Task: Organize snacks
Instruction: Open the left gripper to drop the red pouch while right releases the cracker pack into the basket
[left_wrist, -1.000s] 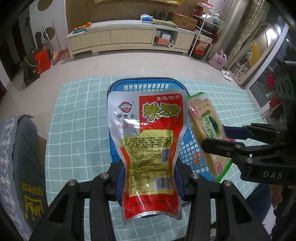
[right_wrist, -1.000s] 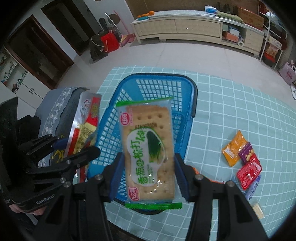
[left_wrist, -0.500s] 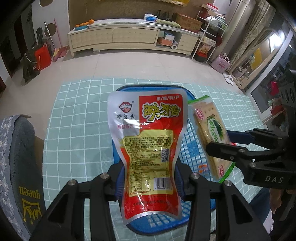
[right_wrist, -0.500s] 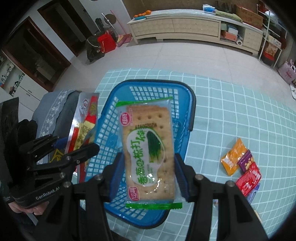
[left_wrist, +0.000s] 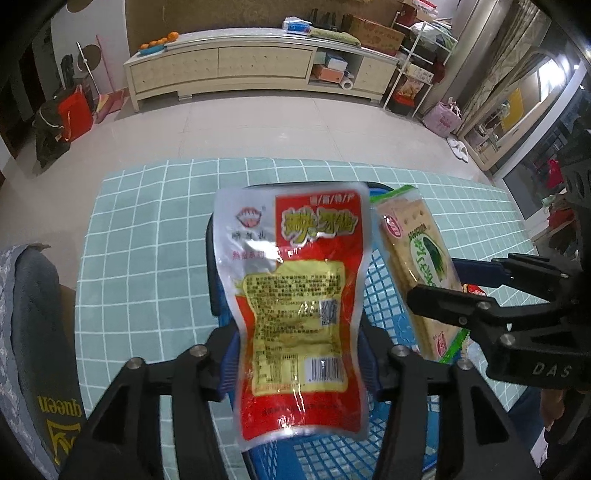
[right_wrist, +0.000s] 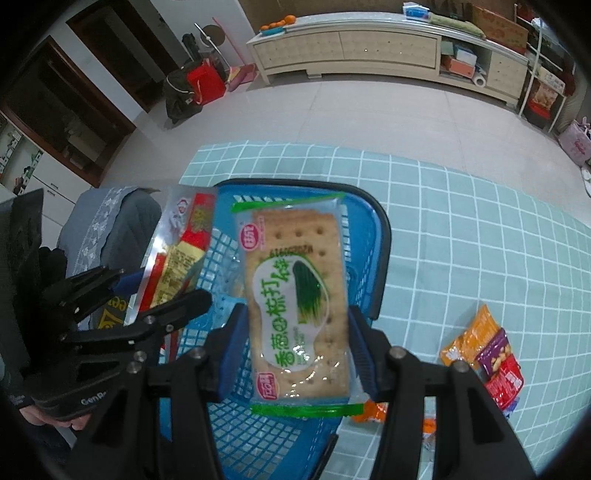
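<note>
Teal tablecloth (left_wrist: 147, 229), blue basket (right_wrist: 373, 236) under both hand-held grippers' snack packets.

That red pouch (left_wrist: 295, 314) is looking like shiny foil-backed plastic, catching glare all over. The cracker pack (right_wrist: 299, 306) is showing glossy clear film too. The blue basket (right_wrist: 373, 236) is reading as smooth moulded plastic mesh, and the teal checked tablecloth (right_wrist: 461, 229) is looking matt, soft cloth.

Both wrist fisheyes close above the blue basket (left_wrist: 384, 280) (right_wrist: 373, 236), angled steeply down, side by side, sharing the teal checked tablecloth (left_wrist: 147, 229) (right_wrist: 461, 221)
</note>
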